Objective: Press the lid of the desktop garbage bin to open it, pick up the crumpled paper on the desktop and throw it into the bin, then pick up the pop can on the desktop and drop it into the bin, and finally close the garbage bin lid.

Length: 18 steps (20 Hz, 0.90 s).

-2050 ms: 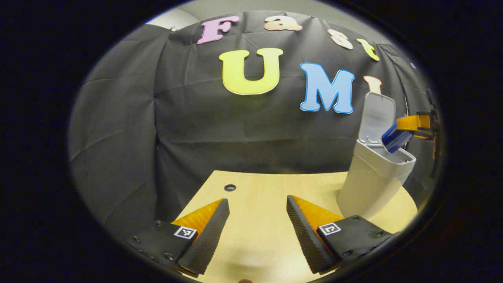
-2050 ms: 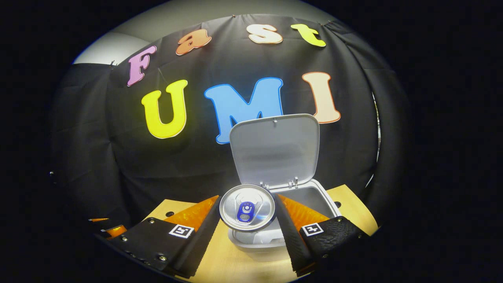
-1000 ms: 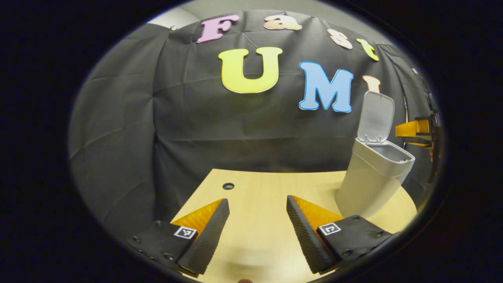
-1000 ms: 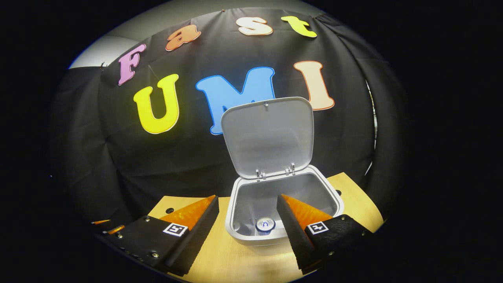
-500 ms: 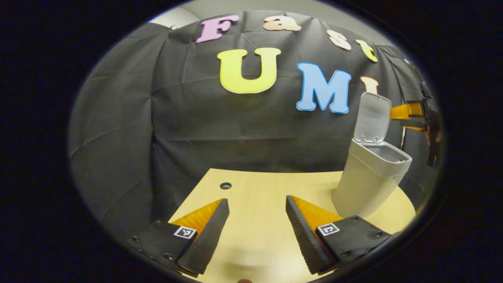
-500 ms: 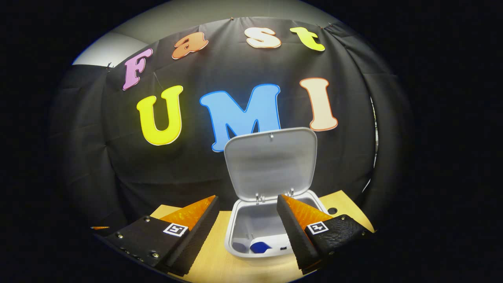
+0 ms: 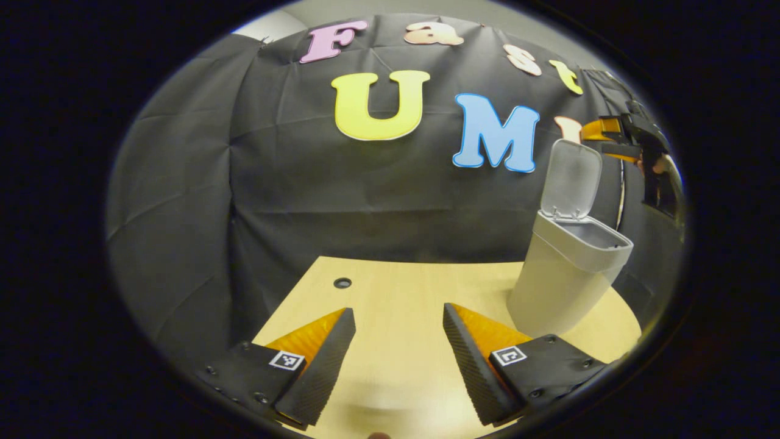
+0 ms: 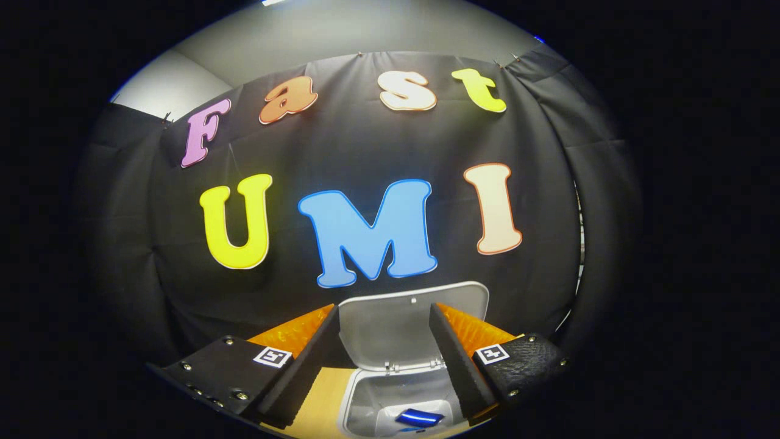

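Between the spread, empty fingers of the right gripper [image 8: 384, 314], the desktop garbage bin [image 8: 390, 399] stands open, its lid [image 8: 396, 329] upright, the blue pop can [image 8: 418, 417] lying inside on something white. Over the near edge of the wooden worktop [image 7: 396, 292], the left gripper [image 7: 399, 317] hangs spread and empty; the bin occupies the right edge. Black cloth [image 7: 292, 183] drapes the booth behind.

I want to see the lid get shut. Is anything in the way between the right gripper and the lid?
Nothing visible is. The right gripper is open and empty, raised in front of the upright lid of the bin, with only air between them.
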Tool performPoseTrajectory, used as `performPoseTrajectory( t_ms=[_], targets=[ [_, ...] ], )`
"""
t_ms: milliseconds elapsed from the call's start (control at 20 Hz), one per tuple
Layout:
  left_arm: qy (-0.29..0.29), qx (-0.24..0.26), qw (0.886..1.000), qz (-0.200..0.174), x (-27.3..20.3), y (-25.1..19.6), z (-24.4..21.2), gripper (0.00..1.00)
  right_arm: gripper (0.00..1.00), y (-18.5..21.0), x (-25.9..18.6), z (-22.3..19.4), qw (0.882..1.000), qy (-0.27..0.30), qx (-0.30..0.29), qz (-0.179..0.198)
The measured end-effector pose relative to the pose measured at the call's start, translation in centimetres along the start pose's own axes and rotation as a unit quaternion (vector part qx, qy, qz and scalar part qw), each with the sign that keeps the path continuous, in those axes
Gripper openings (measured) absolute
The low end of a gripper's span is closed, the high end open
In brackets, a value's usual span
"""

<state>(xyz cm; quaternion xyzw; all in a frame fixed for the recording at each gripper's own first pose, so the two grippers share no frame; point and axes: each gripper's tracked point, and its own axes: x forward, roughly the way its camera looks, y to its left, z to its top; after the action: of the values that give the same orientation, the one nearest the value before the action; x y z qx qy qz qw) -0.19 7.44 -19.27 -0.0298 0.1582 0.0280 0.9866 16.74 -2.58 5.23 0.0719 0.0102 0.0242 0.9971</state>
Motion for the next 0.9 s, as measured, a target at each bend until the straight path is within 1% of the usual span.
performPoseTrajectory(
  t_ms=[150,350,450,600,750,800,850,900],
  targets=[
    [0.007,-0.002,1.000,0.005,0.0,0.2,-0.6,0.96,0.94,-0.4,1.6,0.9,1.000,-0.010,-0.001,-0.004],
    [0.012,-0.002,1.000,0.013,-0.2,0.6,-0.9,0.96,0.94,-1.3,3.5,1.9,0.999,-0.031,-0.006,-0.019],
    [0.012,-0.001,1.000,0.018,-0.2,0.7,-0.8,0.96,0.94,-1.5,4.6,1.9,0.999,-0.033,-0.008,-0.022],
    [0.014,-0.004,1.000,0.027,0.0,1.2,-0.9,0.96,0.94,-2.1,6.2,0.7,0.999,-0.022,-0.011,-0.028],
    [0.019,-0.007,0.999,0.032,0.3,1.4,-1.1,0.96,0.94,-2.5,6.5,0.5,0.999,-0.024,-0.030,-0.033],
    [0.020,-0.008,0.999,0.033,0.3,1.4,-1.1,1.00,0.94,-2.2,6.4,0.2,0.998,-0.022,-0.045,-0.034],
    [0.019,-0.009,0.999,0.033,0.4,1.3,-1.2,0.96,0.94,-2.2,5.9,0.1,0.998,-0.021,-0.058,-0.031],
    [0.019,-0.010,0.999,0.032,0.4,1.2,-1.1,0.96,0.95,-2.1,5.6,-0.1,0.997,-0.021,-0.061,-0.031]
  ],
)
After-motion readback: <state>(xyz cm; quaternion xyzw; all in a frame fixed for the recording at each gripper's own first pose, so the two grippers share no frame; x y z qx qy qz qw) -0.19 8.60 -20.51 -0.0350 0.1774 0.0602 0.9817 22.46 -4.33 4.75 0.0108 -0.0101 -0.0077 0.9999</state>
